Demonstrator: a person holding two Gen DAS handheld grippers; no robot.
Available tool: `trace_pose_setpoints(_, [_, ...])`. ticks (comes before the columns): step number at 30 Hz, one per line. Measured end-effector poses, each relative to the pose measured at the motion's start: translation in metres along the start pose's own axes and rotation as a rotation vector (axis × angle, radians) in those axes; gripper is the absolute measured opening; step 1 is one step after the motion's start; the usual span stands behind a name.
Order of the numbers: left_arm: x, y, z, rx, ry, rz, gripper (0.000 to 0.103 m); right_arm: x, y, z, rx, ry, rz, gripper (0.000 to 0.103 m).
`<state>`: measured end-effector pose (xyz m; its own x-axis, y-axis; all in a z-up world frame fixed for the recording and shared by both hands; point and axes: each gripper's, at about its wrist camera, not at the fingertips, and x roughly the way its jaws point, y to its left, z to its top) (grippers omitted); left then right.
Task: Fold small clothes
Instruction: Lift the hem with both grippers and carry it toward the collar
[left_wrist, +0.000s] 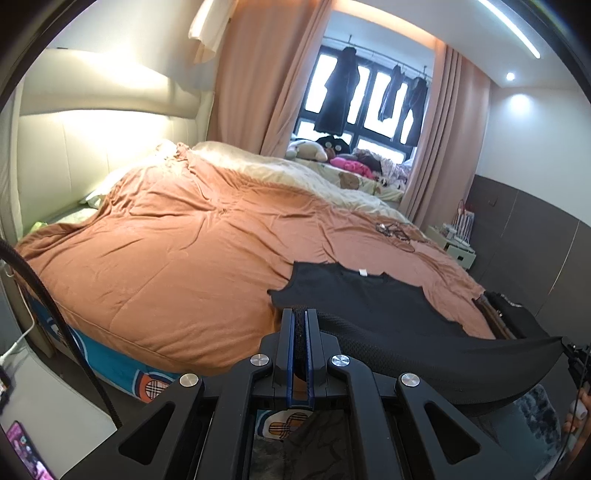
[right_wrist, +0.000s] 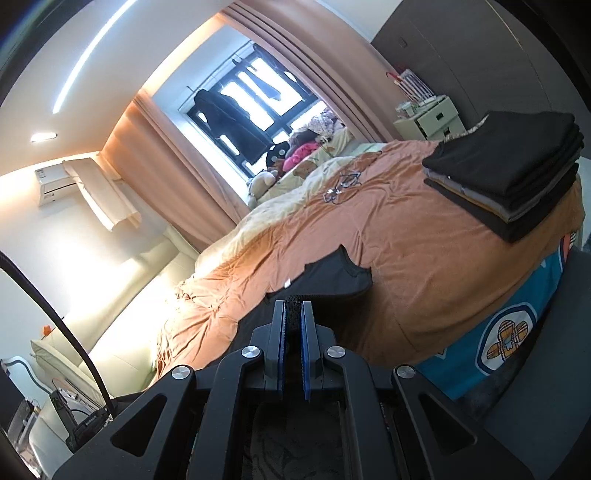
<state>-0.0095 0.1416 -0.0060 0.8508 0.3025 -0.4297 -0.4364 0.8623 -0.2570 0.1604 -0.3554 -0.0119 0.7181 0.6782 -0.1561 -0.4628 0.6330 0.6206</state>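
Garment: black sleeveless knit top (left_wrist: 373, 295) with a small white neck label, its far part spread flat on the near right part of the bed, its near hem lifted off the edge and stretched between the two claws.
Left gripper (left_wrist: 300, 321): black two-finger claw with blue pads, jaws closed tight on the left end of the lifted hem; a thin fold of black cloth shows between the pads.
Right gripper (right_wrist: 293, 308): same make, jaws closed on a bunched edge of the same top, the rest trailing away onto the bed.
Bed cover: rumpled orange quilt (left_wrist: 177, 251) over the whole bed, with a teal patterned sheet (left_wrist: 110, 363) showing below its near edge.
Folded stack: pile of dark folded clothes (right_wrist: 506, 177) at the far right corner of the bed, well apart from the top.
Small items: tangle of dark cord (left_wrist: 393, 232) on the quilt beyond the top.
Background: peach curtains (left_wrist: 266, 81) around a window hung with dark clothes.
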Motion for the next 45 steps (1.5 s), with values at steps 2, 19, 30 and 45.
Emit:
trace_pose_setpoints(2, [-0.008,0.001,0.001,-0.002,-0.012,-0.004,0.005,-0.003,0.001,-0.003,-0.007,-0.011,0.005,0.003])
trace_pose_setpoints(19, [0.011,0.007,0.010,-0.012,-0.006,0.002,0.005,0.052,-0.021,0.007,-0.009,-0.026,0.015,0.003])
trace_pose_setpoints(30, [0.092,0.012,0.023,-0.015,0.080,0.042,0.005,0.130,-0.027,0.043,-0.017,0.028,-0.029,0.003])
trace_pose_setpoints(45, [0.240,0.014,0.033,0.061,0.261,0.107,0.005,0.245,-0.021,0.085,-0.043,0.163,-0.132,0.003])
